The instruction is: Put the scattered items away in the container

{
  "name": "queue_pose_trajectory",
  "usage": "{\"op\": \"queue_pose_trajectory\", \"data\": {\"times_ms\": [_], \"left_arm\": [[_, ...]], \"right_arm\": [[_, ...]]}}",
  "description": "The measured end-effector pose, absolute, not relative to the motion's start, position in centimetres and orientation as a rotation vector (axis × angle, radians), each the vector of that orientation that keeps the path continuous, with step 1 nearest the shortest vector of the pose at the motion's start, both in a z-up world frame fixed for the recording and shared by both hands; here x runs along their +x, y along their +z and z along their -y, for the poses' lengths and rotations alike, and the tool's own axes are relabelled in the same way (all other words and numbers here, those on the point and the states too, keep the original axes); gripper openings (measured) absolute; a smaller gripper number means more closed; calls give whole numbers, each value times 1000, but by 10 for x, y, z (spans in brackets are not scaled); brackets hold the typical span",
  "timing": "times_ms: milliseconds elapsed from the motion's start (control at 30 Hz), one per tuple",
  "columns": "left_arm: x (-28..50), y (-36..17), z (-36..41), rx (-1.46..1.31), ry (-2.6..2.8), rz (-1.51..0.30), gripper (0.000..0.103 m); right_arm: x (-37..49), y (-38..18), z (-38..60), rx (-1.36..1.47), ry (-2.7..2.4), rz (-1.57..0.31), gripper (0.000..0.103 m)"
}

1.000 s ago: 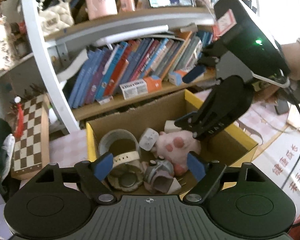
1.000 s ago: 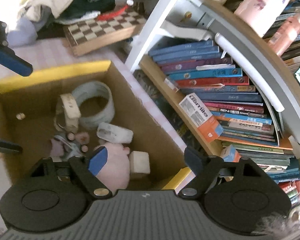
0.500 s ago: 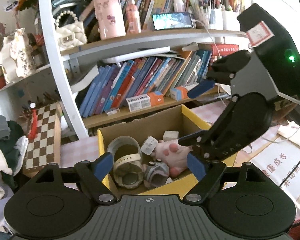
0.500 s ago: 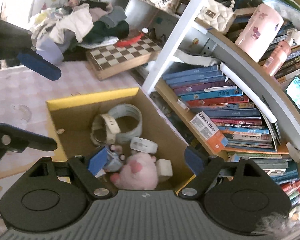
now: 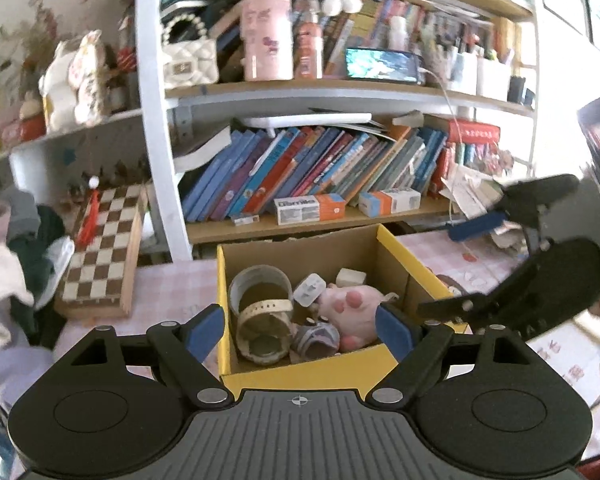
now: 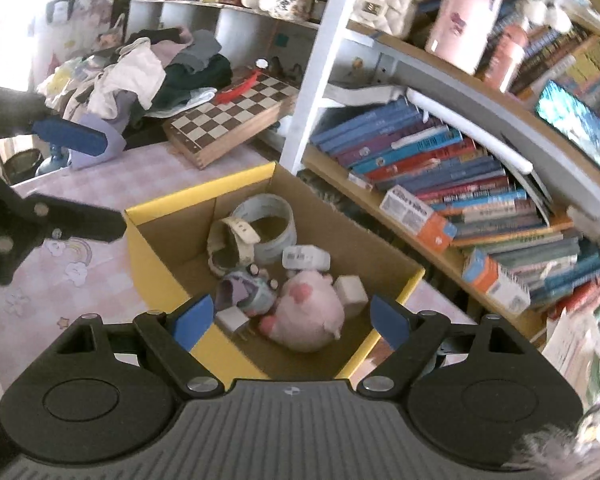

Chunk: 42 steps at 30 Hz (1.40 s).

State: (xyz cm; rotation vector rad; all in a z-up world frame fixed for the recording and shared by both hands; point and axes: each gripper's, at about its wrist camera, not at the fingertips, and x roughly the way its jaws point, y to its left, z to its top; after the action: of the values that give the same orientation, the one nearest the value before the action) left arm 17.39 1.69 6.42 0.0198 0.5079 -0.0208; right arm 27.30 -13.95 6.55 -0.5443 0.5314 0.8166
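From the left wrist view, the left claw [image 5: 299, 327] stands wide apart and empty, its blue pads framing the cardboard box [image 5: 404, 256] that sits just ahead of it on the pink checked surface [image 5: 172, 288]. Between the pads lie a grey tape roll [image 5: 260, 284], a cream watch strap [image 5: 265, 307], a white charger [image 5: 309, 289], a pink plush toy [image 5: 354, 307] and a small grey-purple shoe [image 5: 316, 338]. Off to the claw's right, the right claw [image 5: 456, 268] hangs spread open beside the box. Beyond it, a bookshelf [image 5: 300, 222]; far left, a chessboard [image 5: 100, 252].

From the right wrist view, the right claw [image 6: 290, 320] is also wide and holds nothing, poised above the box's [image 6: 156, 256] near corner. Directly ahead of its pads sit the plush toy [image 6: 308, 316], a white cube [image 6: 352, 290], a white plug [image 6: 232, 320], the shoe [image 6: 244, 292], the charger [image 6: 306, 258], the strap [image 6: 242, 232] and the tape roll [image 6: 272, 220]. To its left the left claw [image 6: 84, 184] gapes open over the surface [image 6: 60, 280].
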Motion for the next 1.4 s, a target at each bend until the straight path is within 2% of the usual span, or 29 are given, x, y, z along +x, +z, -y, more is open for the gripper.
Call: {"op": "queue_pose_trajectory", "data": {"times_ms": [733, 867, 1400], "left_arm": [[141, 33, -2, -26, 6, -625, 85], [132, 28, 5, -1, 14, -650, 88], [83, 10, 3, 0, -32, -692, 88]], "right_arm": [[232, 28, 169, -382, 771, -692, 86], [217, 22, 172, -330, 735, -715, 86], [135, 2, 167, -307, 585, -761, 87]]}}
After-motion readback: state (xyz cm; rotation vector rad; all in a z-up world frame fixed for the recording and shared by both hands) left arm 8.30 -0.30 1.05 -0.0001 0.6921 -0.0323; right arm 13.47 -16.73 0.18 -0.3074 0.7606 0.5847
